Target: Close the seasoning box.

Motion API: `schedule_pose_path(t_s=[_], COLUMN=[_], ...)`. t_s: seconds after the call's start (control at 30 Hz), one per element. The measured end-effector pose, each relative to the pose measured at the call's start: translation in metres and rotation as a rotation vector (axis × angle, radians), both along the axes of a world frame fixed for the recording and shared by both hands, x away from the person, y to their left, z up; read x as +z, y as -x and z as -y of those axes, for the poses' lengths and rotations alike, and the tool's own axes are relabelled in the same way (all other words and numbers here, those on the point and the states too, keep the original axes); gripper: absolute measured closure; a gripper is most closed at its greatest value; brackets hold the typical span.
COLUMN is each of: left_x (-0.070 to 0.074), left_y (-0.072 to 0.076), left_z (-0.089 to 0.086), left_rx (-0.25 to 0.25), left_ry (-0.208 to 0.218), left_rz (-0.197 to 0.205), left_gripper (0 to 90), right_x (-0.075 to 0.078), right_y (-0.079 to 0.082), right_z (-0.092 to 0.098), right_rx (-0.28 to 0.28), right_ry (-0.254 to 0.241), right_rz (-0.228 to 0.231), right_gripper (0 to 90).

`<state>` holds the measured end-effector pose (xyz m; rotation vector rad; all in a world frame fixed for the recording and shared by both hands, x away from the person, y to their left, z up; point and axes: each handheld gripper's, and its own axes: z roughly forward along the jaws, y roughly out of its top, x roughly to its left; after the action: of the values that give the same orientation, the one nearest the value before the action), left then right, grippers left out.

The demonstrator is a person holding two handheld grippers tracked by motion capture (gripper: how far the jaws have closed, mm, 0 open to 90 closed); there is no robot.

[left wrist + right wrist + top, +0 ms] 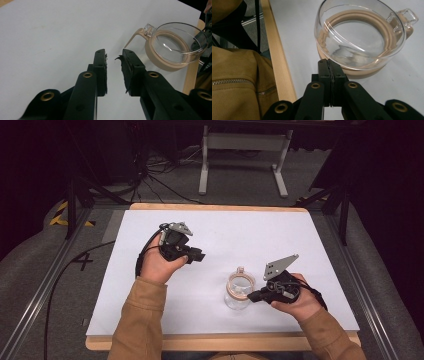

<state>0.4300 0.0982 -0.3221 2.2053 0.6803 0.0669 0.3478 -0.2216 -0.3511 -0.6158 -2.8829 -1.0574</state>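
Note:
A clear glass bowl [239, 290] with a tan ring around it stands on the white table top [220, 227], near the front and right of centre. It has a small clear handle [403, 13], and a tan tab [132, 37] sticks out from the ring. My right gripper [251, 296] is shut with nothing between its jaws. Its tips [329, 61] sit right at the bowl's [362, 32] near wall, just above the ring. My left gripper [200, 256] hovers over bare table to the left of the bowl [175, 42]. It [113, 53] is open by a narrow gap and holds nothing.
The table's wooden front edge [279, 57] runs close by the right gripper, with a tan jacket sleeve [234, 75] beside it. Black cables [155, 180] and a white stand [245, 150] lie on the floor beyond the table's far edge.

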Motion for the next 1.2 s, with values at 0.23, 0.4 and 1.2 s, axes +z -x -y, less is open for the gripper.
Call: schedule_pose_path(t_s=[0.23, 0.4, 1.2], left_x=[0.000, 0.000, -0.003], left_y=[0.000, 0.000, 0.035], left_z=[0.000, 0.000, -0.046], left_rx=[-0.005, -0.001, 0.120], left_ry=[-0.006, -0.009, 0.013], left_rz=[-0.004, -0.007, 0.008], left_gripper=[73.9, 72.9, 70.3], right_x=[-0.001, 0.004, 0.054], right_y=[0.002, 0.004, -0.030], right_z=[-0.001, 0.001, 0.048], right_rx=[0.017, 0.025, -0.140], right_ry=[0.025, 0.027, -0.151], right_rz=[-0.018, -0.016, 0.157], right_gripper=[89.8, 89.7, 75.6])
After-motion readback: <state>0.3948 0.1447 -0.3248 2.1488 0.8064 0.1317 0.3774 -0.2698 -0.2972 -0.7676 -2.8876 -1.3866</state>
